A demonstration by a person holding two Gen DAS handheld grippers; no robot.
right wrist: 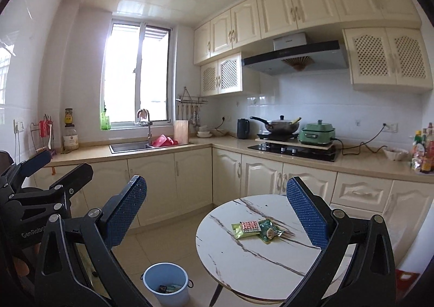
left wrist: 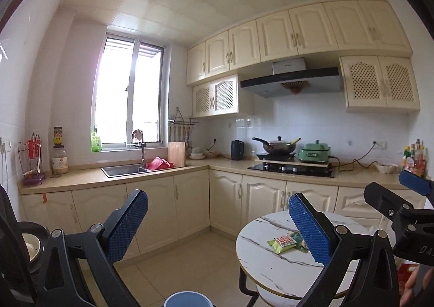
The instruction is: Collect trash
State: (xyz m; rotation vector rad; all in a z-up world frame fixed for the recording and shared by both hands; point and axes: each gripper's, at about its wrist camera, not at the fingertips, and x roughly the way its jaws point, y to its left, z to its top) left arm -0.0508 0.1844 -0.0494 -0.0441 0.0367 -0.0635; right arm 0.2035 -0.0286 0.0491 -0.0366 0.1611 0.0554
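- Blue bin (right wrist: 166, 283) is sitting on the tiled floor, near-left of the round table; open top, small handle on its right side, a few bits of trash showing at the bottom. In the left wrist view only its rim (left wrist: 187, 298) is peeking in at the bottom edge.
- Marble-look round table (right wrist: 244, 258) w/ dark veins and thin gold edge is standing to the right of the bin, in front of the cream lower cabinets (right wrist: 152, 185).
- Wrappers are lying near the table's middle: a yellow-green packet (right wrist: 245, 229) w/ red-and-white checker print, lying flat; just right of it, overlapping, a darker green wrapper (right wrist: 268, 231), crinkled, w/ a pale round picture on it. Nothing is touching either one.
- Left gripper (left wrist: 218, 225): jaws are standing spread wide, blue textured pads facing each other, nothing between them but floor and cabinets beyond. Its right finger is overlapping the green wrapper (left wrist: 297, 239) in its own view, but it's in front, not on it.
- Right gripper (right wrist: 217, 214): jaws also spread wide, holding nothing; the table's left part is showing in the gap, wrappers toward the right finger, well beyond the pads.
- Far bkgd, left to right: sink (right wrist: 130, 146) under the window, wok (right wrist: 282, 125) on the stove, green cooker (right wrist: 316, 132), bottles at far right.
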